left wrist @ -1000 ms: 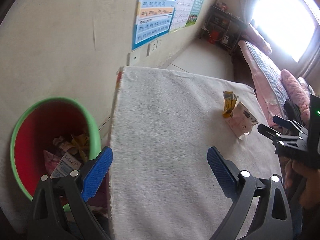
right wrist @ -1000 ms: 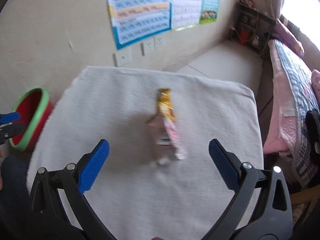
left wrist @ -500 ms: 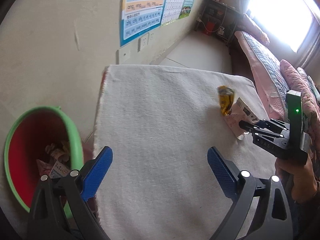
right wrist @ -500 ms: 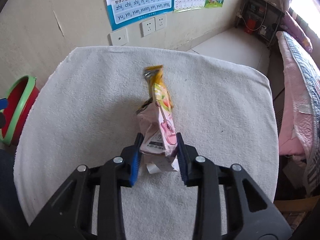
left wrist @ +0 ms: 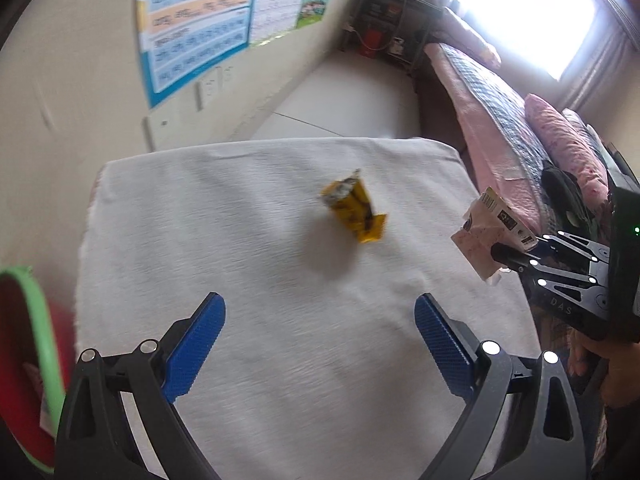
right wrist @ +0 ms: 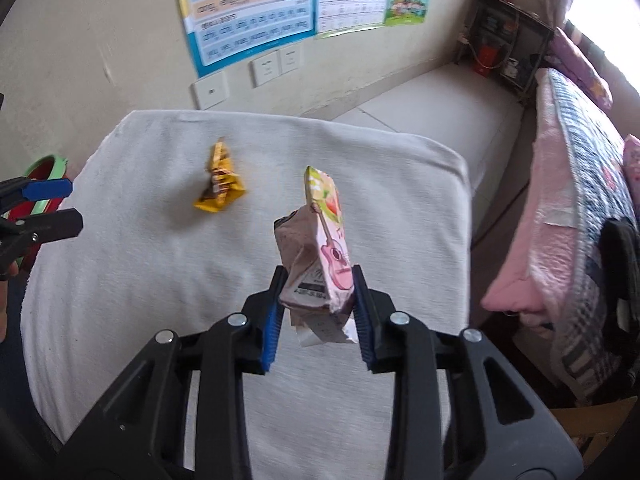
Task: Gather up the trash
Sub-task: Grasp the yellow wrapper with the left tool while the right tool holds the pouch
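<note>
A crushed pink drink carton (right wrist: 320, 256) with a guitar print is clamped between the blue pads of my right gripper (right wrist: 316, 292), lifted off the white cloth-covered table (right wrist: 140, 280). The left wrist view shows the same carton (left wrist: 486, 236) at the right edge, held by that gripper. A crumpled yellow wrapper (left wrist: 354, 210) lies mid-table, ahead of my left gripper (left wrist: 320, 340), which stands open and empty above the cloth. The wrapper (right wrist: 220, 188) sits left of the carton in the right wrist view. A bin with a green rim and red inside (left wrist: 34, 344) stands left of the table.
A wall with posters (right wrist: 248, 8) and sockets (right wrist: 276, 66) runs behind the table. A bed with pink bedding (right wrist: 576, 208) lies to the right, a dark shelf (right wrist: 508, 48) at the far end. A hand (left wrist: 616, 372) holds the right gripper.
My right gripper shut on the pink carton and lifted it away from the yellow wrapper. My left gripper swung from over the bin toward the table's middle, staying open.
</note>
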`<state>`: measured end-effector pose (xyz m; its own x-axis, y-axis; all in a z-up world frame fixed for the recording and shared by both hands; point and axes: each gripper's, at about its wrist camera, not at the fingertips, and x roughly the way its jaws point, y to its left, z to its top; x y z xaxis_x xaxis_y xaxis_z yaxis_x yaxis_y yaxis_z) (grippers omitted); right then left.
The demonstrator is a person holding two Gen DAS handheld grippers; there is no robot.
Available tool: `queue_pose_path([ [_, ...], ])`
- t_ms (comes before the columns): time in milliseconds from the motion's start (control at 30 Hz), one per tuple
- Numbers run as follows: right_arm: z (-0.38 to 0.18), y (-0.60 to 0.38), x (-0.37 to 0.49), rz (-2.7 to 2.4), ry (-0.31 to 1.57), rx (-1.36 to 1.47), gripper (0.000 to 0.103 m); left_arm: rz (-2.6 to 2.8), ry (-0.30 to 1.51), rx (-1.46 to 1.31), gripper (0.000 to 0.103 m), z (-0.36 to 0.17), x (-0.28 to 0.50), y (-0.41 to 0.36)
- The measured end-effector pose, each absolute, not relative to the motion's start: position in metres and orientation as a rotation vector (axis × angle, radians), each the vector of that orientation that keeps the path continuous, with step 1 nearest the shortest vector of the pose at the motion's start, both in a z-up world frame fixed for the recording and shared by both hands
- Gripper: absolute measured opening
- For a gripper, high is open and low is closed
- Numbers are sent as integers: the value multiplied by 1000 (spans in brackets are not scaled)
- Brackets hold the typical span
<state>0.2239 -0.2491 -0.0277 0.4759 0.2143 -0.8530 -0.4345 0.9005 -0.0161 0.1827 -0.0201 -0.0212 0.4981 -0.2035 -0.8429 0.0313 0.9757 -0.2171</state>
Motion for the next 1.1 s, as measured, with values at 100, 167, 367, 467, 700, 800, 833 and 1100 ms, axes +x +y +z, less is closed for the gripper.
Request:
queue_pose_path([
  [100,-28,-261,226,381,1000,-226,31,-157,1033,-189,91,-21,195,-32],
  [167,-29,-265,227,376,1000,-216,31,-146,1029,-195,91,-22,205,-36],
  [367,-35,-271,232,372,1005,-176,31,-113,1042,-216,91,-31,234,-40],
  [467,-37,-273,234,370,1003,-152,31,-118,1051,-213,91,-37,246,-47],
  [700,-41,-277,237,386,1005,-122,31,-90,1097,-172,83,-60,273,-64],
  [800,-40,-282,238,387,1002,-115,31,-62,1122,-199,69,-70,282,-62],
  [833,-41,-283,238,386,1002,-112,31,-58,1128,-210,64,-72,284,-61],
  [1100,-43,-287,241,390,1010,-112,31,-100,1156,-260,14,-83,293,-64],
])
